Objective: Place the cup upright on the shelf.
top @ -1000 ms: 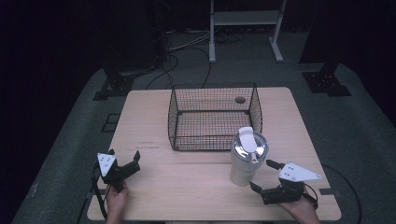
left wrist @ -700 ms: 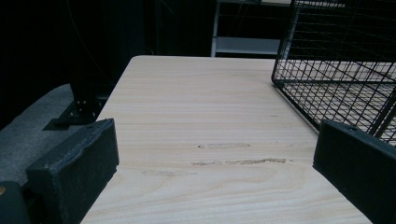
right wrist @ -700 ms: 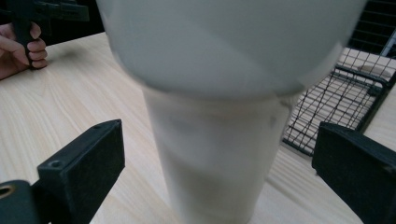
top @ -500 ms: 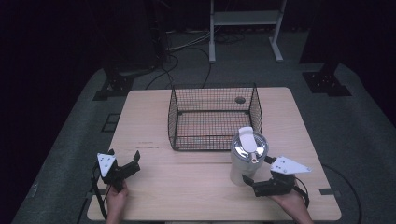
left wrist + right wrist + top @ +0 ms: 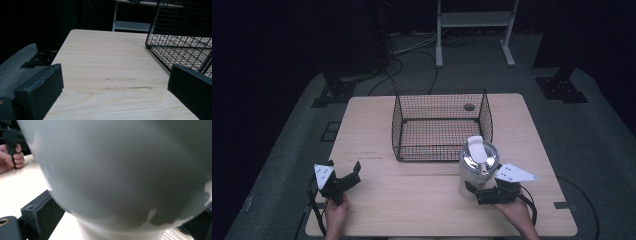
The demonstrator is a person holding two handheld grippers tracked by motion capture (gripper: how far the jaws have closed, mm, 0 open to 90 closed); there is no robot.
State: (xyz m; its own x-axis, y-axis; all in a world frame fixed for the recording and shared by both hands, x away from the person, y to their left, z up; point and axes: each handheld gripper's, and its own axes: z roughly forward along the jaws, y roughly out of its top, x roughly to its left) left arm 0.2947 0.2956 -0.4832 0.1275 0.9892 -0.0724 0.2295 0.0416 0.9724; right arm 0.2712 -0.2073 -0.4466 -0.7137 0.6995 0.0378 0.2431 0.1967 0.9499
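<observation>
A white tumbler (image 5: 472, 176) with a shiny lid stands upright on the wooden table (image 5: 412, 200), just in front of the wire basket's right corner. My right gripper (image 5: 472, 192) is low at its base, open, with one jaw on each side of the tumbler (image 5: 120, 170); gaps show beside the narrow foot. My left gripper (image 5: 344, 167) is held over the table's front left, open with nothing between its jaws (image 5: 115, 95). The black wire basket (image 5: 398, 125) stands at mid-table and holds nothing that I can see.
The basket's near corner (image 5: 180, 32) lies ahead and right of the left gripper. A hand holding the left gripper (image 5: 11, 155) appears far off in the right gripper view. Dark floor, cables and stand legs (image 5: 439, 50) surround the table.
My right gripper has slid left and forward until its jaws came around the tumbler's base. The left gripper and the tumbler have stayed in place.
</observation>
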